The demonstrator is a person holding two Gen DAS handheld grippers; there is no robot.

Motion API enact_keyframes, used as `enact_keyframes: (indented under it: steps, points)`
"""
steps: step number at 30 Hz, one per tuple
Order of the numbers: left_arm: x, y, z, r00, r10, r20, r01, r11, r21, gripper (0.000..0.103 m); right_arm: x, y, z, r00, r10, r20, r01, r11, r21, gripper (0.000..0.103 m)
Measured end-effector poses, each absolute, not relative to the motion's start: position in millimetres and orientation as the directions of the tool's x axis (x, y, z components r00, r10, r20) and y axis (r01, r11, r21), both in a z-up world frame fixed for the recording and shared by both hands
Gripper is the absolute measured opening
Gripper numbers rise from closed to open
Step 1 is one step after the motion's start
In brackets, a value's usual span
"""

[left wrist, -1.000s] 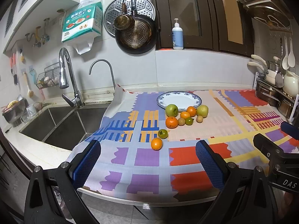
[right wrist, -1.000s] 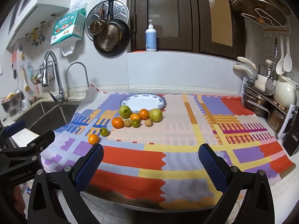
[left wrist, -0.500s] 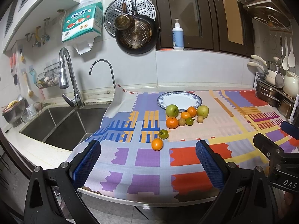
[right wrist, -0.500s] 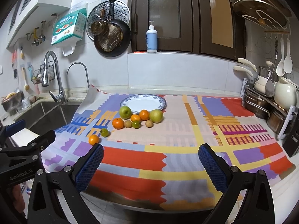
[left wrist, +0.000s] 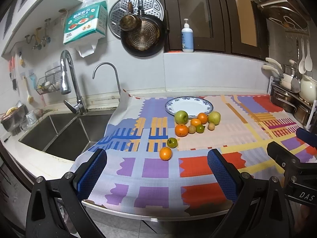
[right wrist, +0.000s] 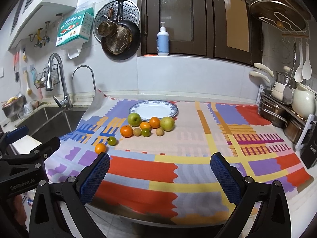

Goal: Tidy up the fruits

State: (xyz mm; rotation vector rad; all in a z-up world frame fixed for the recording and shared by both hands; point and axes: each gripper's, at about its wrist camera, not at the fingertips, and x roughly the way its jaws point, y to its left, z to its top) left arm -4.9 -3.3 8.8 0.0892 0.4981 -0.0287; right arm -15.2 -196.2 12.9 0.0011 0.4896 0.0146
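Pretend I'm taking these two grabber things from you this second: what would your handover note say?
Left gripper: jaws wide open, holding nothing, near the counter's front edge.
Right gripper: the same.
Plate: bare, at the back of the patterned cloth.
Fruit cluster: on the cloth just in front of the plate.
Two strays nearer you: an orange and a small green fruit.
Done: nothing sorted yet.
Left: every piece of fruit; presumably it goes on the plate.

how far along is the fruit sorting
Not started. The plate holds no fruit. Both the left gripper and the right gripper are open, holding nothing. Every fruit is left on the cloth: the cluster by the plate, plus a stray orange and green fruit.
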Motion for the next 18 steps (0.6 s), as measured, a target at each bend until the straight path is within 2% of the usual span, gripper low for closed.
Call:
enact_keyframes:
  steps: [15, 18]
  points:
    - [34, 3, -4, 0.861, 0.009, -0.508, 0.050, 0.993, 0.102, 0.103, 29, -186, 1, 0.855, 0.068, -0.515, -0.084, 0.996, -0.008, 0.102]
    - [49, 6, -9, 0.853, 0.008, -0.522, 0.055, 0.993, 0.106, 0.099, 49, -181, -2, 0.845, 0.100, -0.526, -0.127, 0.992, -0.015, 0.102]
